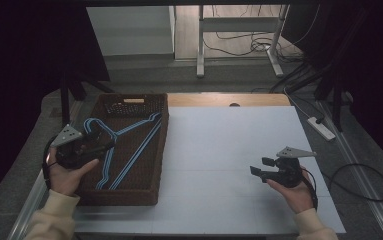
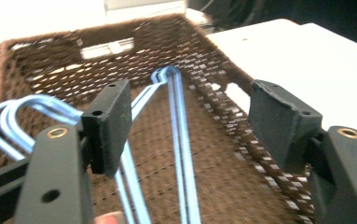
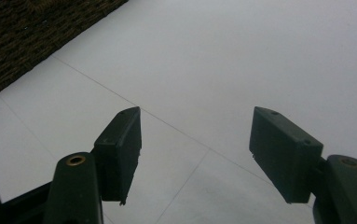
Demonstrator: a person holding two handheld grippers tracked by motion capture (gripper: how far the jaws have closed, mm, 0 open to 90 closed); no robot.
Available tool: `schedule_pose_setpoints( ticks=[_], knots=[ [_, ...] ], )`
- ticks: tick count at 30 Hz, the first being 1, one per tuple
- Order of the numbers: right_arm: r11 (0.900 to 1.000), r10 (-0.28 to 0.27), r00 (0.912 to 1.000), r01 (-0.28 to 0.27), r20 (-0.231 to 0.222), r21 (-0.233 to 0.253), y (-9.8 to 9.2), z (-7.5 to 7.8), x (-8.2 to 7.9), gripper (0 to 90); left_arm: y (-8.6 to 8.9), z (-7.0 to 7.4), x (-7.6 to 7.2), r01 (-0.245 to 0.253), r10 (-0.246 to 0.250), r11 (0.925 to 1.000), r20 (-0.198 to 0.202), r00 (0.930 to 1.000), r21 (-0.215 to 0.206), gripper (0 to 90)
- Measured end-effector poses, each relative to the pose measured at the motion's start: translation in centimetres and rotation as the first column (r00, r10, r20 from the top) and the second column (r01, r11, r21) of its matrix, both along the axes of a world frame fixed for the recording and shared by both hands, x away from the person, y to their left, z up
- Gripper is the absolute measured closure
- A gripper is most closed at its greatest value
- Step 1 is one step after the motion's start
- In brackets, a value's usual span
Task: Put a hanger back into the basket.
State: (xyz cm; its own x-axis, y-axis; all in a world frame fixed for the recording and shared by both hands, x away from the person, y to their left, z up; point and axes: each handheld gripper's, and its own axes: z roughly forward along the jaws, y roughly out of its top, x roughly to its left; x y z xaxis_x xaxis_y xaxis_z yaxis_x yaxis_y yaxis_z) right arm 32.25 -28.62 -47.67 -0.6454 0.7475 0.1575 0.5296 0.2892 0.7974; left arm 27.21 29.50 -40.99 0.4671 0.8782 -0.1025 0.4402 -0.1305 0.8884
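— Hangers (image 1: pixel 129 145), blue wire, several stacked, lie flat in the brown wicker basket (image 1: pixel 156 150) at the table's left; hooks toward the left wall.

— Left gripper (image 1: pixel 96 142)?

— Over the basket's left side, jaws spread wide, gripping nothing. In its own view the hangers (image 2: pixel 178 140) run between the jaws, hooks curling just behind the left one. The basket (image 2: pixel 50 60) wall rises close on both sides, hemming it in.

— And the right?

— Right gripper (image 1: pixel 259 167) hovers low over the white table (image 1: pixel 219 150), well apart from the basket, jaws likewise parted and empty. Its view shows bare table (image 3: pixel 241 56) with the basket (image 3: pixel 22 37) corner at upper left.

— Anything else about?

— Power strip (image 1: pixel 321 127) and cables on the floor to the right; desk legs beyond the far edge.
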Motion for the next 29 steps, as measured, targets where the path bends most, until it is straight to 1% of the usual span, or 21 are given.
schedule_pose_setpoints(
  ticks=[1, 2, 3, 5, 6, 7, 9, 11, 12, 13, 14, 15, 16, 19, 21, 23, 25, 26, 29],
  knots=[
    [1.0, 0.0, 1.0, 0.0, 0.0, 0.002, 0.0, 0.0, 0.0, 34.8, -0.2, 0.2, -0.2, 0.018, -0.018, 0.9998, -0.01, 0.9998, -0.005, 28.4],
    [1.0, 0.001, 1.0, -0.001, 0.0, 0.004, -0.1, 0.0, -0.1, 34.6, -0.4, 0.4, -0.4, 0.045, -0.045, 0.9988, -0.026, 0.9986, -0.019, 25.6],
    [1.0, 0.001, 1.0, -0.001, 0.0, 0.004, -0.1, 0.0, -0.1, 34.6, -0.7, 0.5, -0.6, 0.071, -0.072, 0.9968, -0.039, 0.9966, -0.037, 25.6],
    [1.0, 0.006, 1.0, -0.006, 0.0, 0.003, -0.1, 0.0, -0.2, 34.1, -1.4, 0.3, -1.2, 0.107, -0.11, 0.9926, -0.054, 0.9925, -0.057, 24.3],
    [1.0, 0.006, 1.0, -0.006, -0.002, 0.003, -0.2, -0.1, -0.2, 33.7, -1.9, 0.1, -1.6, 0.129, -0.134, 0.9888, -0.062, 0.9891, -0.075, 23.6],
    [1.0, 0.009, 1.0, -0.009, -0.001, 0.001, -0.2, -0.1, -0.3, 33.1, -2.3, 0.0, -1.8, 0.146, -0.152, 0.9858, -0.066, 0.9862, -0.083, 22.6],
    [1.0, 0.01, 0.9999, -0.01, 0.006, 0.001, -0.3, -0.1, -0.4, 31.5, -3.1, -0.3, -2.3, 0.171, -0.176, 0.9827, -0.074, 0.9816, -0.07, 21.0],
    [1.0, 0.007, 0.9999, -0.007, 0.013, 0.004, -0.4, 0.0, -0.6, 30.5, -3.8, -0.6, -2.6, 0.193, -0.198, 0.9788, -0.076, 0.9773, -0.07, 20.2],
    [1.0, 0.004, 0.9998, -0.004, 0.02, 0.014, -0.6, 0.1, -0.8, 29.9, -4.5, -0.9, -3.0, 0.212, -0.216, 0.9758, -0.077, 0.9734, -0.053, 19.7],
    [1.0, 0.004, 0.9997, -0.004, 0.023, 0.018, -0.7, 0.1, -0.9, 29.5, -4.5, -0.9, -3.0, 0.212, -0.216, 0.9758, -0.077, 0.9734, -0.053, 19.3],
    [1.0, 0.004, 0.9997, -0.004, 0.023, 0.018, -0.7, 0.1, -0.9, 29.5, -4.8, -1.1, -3.1, 0.222, -0.225, 0.9738, -0.078, 0.9712, -0.05, 19.3],
    [1.0, -0.003, 0.9996, 0.002, 0.029, 0.026, -1.0, 0.1, -1.1, 28.4, -5.3, -1.4, -3.2, 0.237, -0.241, 0.9701, -0.081, 0.9672, -0.05, 19.1],
    [1.0, -0.003, 0.9996, 0.002, 0.029, 0.026, -1.0, 0.1, -1.1, 28.4, -5.3, -1.4, -3.2, 0.237, -0.241, 0.9701, -0.081, 0.9672, -0.05, 18.9],
    [0.999, -0.007, 0.9995, 0.006, 0.031, 0.042, -1.4, 0.1, -1.4, 27.8, -5.9, -2.0, -3.2, 0.255, -0.258, 0.9659, -0.087, 0.9622, -0.043, 18.9],
    [0.999, -0.009, 0.9993, 0.008, 0.036, 0.043, -1.6, 0.0, -1.6, 27.5, -6.1, -2.3, -3.2, 0.26, -0.263, 0.9645, -0.09, 0.9606, -0.046, 18.9],
    [0.999, -0.013, 0.9993, 0.011, 0.037, 0.042, -1.9, -0.1, -1.8, 26.8, -6.3, -2.5, -3.2, 0.271, -0.274, 0.9615, -0.095, 0.957, -0.046, 18.8],
    [0.999, -0.023, 0.9992, 0.021, 0.033, 0.042, -2.1, -0.2, -1.8, 26.3, -6.4, -2.6, -3.3, 0.272, -0.275, 0.9616, -0.094, 0.9569, -0.035, 18.8],
    [0.999, -0.021, 0.9992, 0.019, 0.033, 0.041, -2.2, -0.3, -1.8, 26.1, -6.6, -2.7, -3.4, 0.279, -0.281, 0.9598, -0.092, 0.9554, -0.032, 18.9],
    [0.999, -0.018, 0.9989, 0.016, 0.043, 0.041, -2.2, -0.2, -1.8, 25.8, -6.9, -2.9, -3.5, 0.281, -0.282, 0.9594, -0.089, 0.9553, -0.027, 19.0]
  ],
)
